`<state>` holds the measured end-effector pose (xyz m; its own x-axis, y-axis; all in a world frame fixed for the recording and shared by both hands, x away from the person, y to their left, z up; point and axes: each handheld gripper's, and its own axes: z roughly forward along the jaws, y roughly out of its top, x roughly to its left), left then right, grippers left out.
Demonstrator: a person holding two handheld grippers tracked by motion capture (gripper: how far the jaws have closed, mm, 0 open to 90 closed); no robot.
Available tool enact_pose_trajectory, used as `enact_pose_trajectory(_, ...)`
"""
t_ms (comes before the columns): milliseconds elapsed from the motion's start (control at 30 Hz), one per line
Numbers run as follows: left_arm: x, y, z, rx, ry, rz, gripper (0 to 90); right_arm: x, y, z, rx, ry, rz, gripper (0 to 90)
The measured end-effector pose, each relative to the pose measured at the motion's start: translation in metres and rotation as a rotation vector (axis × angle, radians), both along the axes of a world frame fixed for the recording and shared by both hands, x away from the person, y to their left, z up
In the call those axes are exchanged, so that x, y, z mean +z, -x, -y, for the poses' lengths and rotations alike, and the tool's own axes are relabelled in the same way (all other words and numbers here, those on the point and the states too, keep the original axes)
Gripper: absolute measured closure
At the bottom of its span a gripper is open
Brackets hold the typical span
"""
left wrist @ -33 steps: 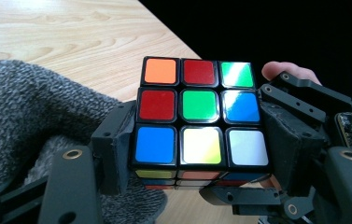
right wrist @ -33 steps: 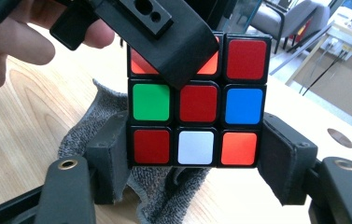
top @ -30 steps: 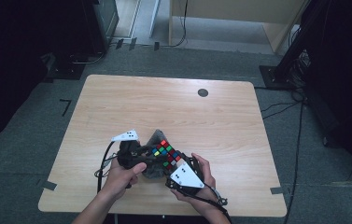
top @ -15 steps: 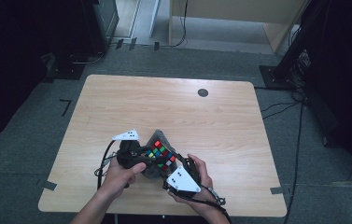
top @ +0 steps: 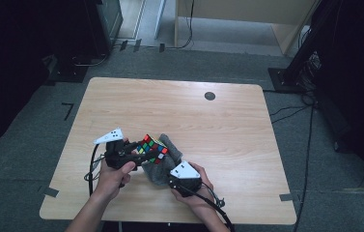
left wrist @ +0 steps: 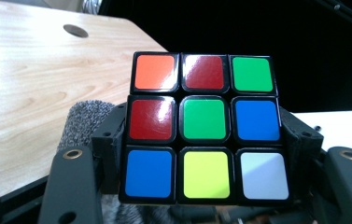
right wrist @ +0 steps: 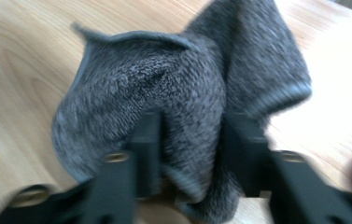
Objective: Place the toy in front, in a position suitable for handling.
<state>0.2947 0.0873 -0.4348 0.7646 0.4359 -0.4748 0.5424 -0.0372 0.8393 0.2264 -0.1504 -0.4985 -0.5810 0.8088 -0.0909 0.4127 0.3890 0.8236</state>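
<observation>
A scrambled Rubik's cube [top: 151, 148] is held just above the table [top: 194, 111], with my left gripper [top: 144, 153] shut on its two sides. In the left gripper view the cube [left wrist: 204, 126] faces the camera, a black jaw pressed against each side. A grey knitted cloth [top: 171, 148] lies bunched under and beside the cube. My right gripper [top: 164, 173] comes in from the near side. Its jaws have just been closing, and in the right gripper view they pinch a fold of the cloth [right wrist: 164, 84] between them [right wrist: 192, 140].
A small dark round hole [top: 210, 95] sits near the table's far edge, also in the left gripper view [left wrist: 75, 31]. Bare wood stretches to the far side and right. Cables trail from both grippers over the near edge. Dark floor and furniture surround the table.
My left gripper has carried the cube a little to the left. My right gripper has shifted left towards the cloth and closed on it.
</observation>
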Motion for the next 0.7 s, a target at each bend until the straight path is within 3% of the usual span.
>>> enact_pose_trajectory(67,-0.001,0.000,-0.003,0.009,0.011,0.011,34.1,0.002,-0.003,0.009,-0.001,0.005,0.001,78.4)
enact_pose_trajectory(167,0.000,0.000,-0.007,0.011,0.022,0.025,34.1,0.012,-0.005,0.032,0.003,0.021,0.026,81.7)
enact_pose_trajectory(233,-0.001,0.000,-0.008,0.010,0.024,0.031,34.0,0.019,-0.006,0.053,0.031,0.000,-0.011,81.0)
enact_pose_trajectory(300,-0.002,0.000,-0.008,0.012,0.014,0.039,34.0,0.022,-0.006,0.073,0.062,0.011,-0.039,78.9)
enact_pose_trajectory(367,-0.004,0.000,-0.007,0.020,-0.007,0.048,34.0,0.023,-0.007,0.088,0.093,0.011,-0.070,67.9)
enact_pose_trajectory(433,-0.005,0.000,-0.006,0.026,-0.039,0.065,34.0,0.027,-0.006,0.090,0.100,0.006,-0.040,54.8)
enact_pose_trajectory(500,-0.006,0.002,-0.003,0.034,-0.086,0.093,34.1,0.035,-0.004,0.085,0.100,-0.032,0.004,37.0)
enact_pose_trajectory(600,-0.007,0.005,0.001,0.044,-0.137,0.150,34.1,0.038,-0.005,0.074,0.083,-0.072,0.051,22.8)
enact_pose_trajectory(700,-0.008,0.007,0.005,0.033,-0.148,0.186,34.2,0.032,-0.009,0.058,0.061,-0.053,0.057,18.7)
